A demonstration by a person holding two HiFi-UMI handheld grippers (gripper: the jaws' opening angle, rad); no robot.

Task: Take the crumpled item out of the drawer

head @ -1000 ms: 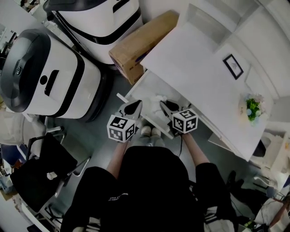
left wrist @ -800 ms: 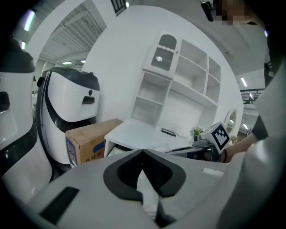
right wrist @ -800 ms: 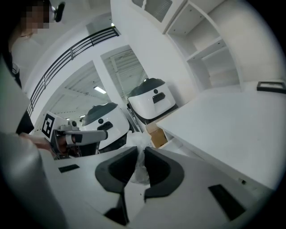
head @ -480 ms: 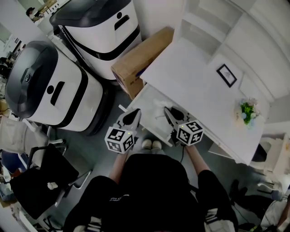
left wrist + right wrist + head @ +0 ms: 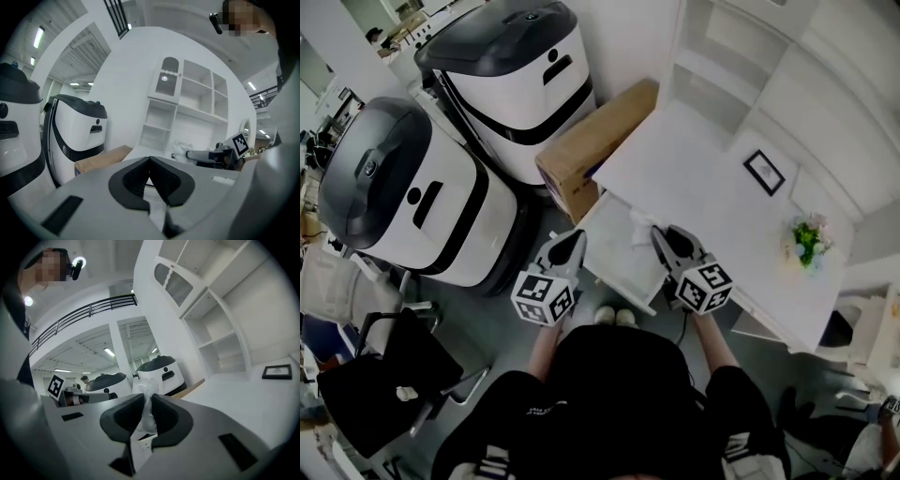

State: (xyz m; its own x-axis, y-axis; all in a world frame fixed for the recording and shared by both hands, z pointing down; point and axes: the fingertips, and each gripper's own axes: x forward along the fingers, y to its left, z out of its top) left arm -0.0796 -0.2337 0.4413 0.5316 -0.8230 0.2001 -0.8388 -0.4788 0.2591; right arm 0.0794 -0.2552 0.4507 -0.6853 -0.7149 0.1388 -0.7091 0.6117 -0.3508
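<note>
Machines (image 5: 403, 202), two big white-and-black units, are seen filling the upper left of the head view. The white desk (image 5: 703, 178) is spread across the upper right, and a cardboard box (image 5: 581, 150) is wedged between them. The drawer (image 5: 614, 272) is pulled open at frame centre, just above the person's shoes. Compared with a second ago, both tongs have been lifted. They were down at the drawer then and are now carried clear above it, pointed roughly level rather than dipped in. The right gripper (image 5: 661, 236) is clenched on the crumpled item (image 5: 146, 388). A thin white wad is pinched between the pads and sticks out past the tips, as confirmed in the right gripper view. In the head view the wad is seen at the right tips, over the far end of the drawer near the desk edge, no longer lying inside. The left gripper (image 5: 150, 161) is closed tip to tip with nothing between. Extraction is judged essentially done. What remains is carrying the wad away and setting it down, and the grip looks narrow, so a slip is possible.
</note>
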